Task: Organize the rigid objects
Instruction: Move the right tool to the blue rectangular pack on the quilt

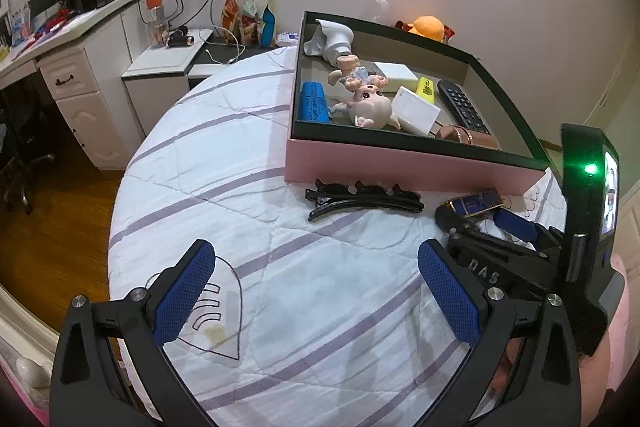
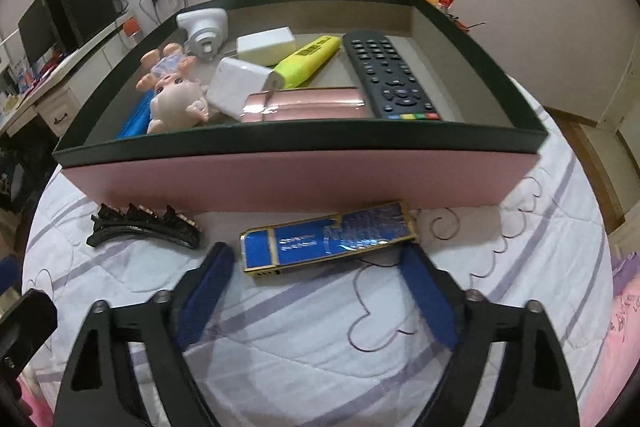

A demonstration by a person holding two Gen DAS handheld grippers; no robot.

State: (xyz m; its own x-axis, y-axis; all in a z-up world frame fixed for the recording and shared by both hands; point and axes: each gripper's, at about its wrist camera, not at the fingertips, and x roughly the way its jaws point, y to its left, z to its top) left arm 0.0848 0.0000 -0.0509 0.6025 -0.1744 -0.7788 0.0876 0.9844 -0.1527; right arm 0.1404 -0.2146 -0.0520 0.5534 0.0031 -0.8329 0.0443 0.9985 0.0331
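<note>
Where the quilt [image 2: 304, 339] meets the pink box [image 2: 296, 183], a blue-and-gold flat case [image 2: 328, 241] lies just before the box wall. Right gripper [image 2: 316, 267]: spread, a finger at either end of the case, pads clear of it. Black hair clip [image 2: 148, 227]: on the quilt, left of the case. Left gripper [image 1: 316, 291]: spread, nothing between its fingers. Box contents: remote control [image 2: 386, 75], yellow highlighter [image 2: 310, 61], doll [image 2: 176, 99], white charger [image 2: 238, 89].

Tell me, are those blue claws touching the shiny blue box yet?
Apart. The right wrist view shows bedspread between the right gripper fingers and the blue box.
</note>
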